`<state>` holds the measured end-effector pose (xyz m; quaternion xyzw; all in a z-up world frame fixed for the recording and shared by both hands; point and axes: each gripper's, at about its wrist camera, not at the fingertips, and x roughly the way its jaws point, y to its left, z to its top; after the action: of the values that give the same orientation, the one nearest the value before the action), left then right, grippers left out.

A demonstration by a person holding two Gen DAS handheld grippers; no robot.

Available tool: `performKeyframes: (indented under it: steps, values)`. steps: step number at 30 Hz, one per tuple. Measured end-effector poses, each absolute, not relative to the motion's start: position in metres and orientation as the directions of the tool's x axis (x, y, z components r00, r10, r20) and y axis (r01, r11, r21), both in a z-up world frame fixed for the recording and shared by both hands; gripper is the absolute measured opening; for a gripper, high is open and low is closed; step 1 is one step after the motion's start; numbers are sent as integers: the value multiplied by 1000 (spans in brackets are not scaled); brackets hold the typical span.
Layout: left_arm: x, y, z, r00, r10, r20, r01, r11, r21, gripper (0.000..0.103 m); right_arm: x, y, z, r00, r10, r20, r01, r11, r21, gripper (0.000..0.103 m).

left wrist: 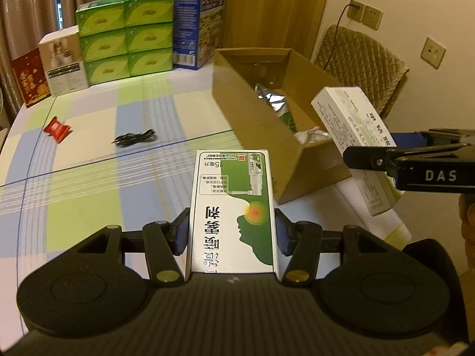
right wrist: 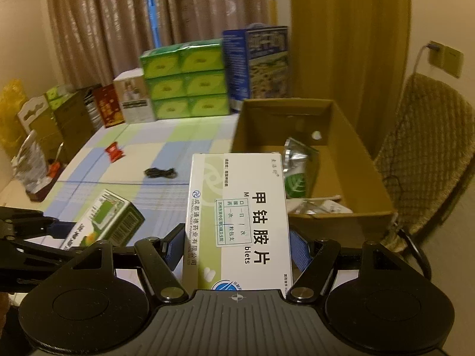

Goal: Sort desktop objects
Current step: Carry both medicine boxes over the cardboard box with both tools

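My left gripper is shut on a green-and-white throat spray box, held above the table. My right gripper is shut on a white tablet box, held near the front corner of the open cardboard box. The right gripper with its tablet box also shows in the left wrist view, at the cardboard box's near right side. The left gripper's spray box shows at lower left in the right wrist view. A red packet and a black cable lie on the checked tablecloth.
The cardboard box holds a silver-green pouch and small white items. Green tissue packs, a blue box and other cartons stand along the table's far edge. A padded chair stands right of the box.
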<state>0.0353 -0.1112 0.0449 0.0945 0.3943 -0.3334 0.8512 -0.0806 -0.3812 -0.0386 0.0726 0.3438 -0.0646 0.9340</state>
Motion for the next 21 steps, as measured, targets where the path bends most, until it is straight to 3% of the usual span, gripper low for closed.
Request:
performKeyframes:
  steps: [21]
  values:
    - [38, -199, 65, 415, -594, -690, 696, 695, -179, 50, -82, -451, -36, 745, -155, -649, 255, 965, 63, 68]
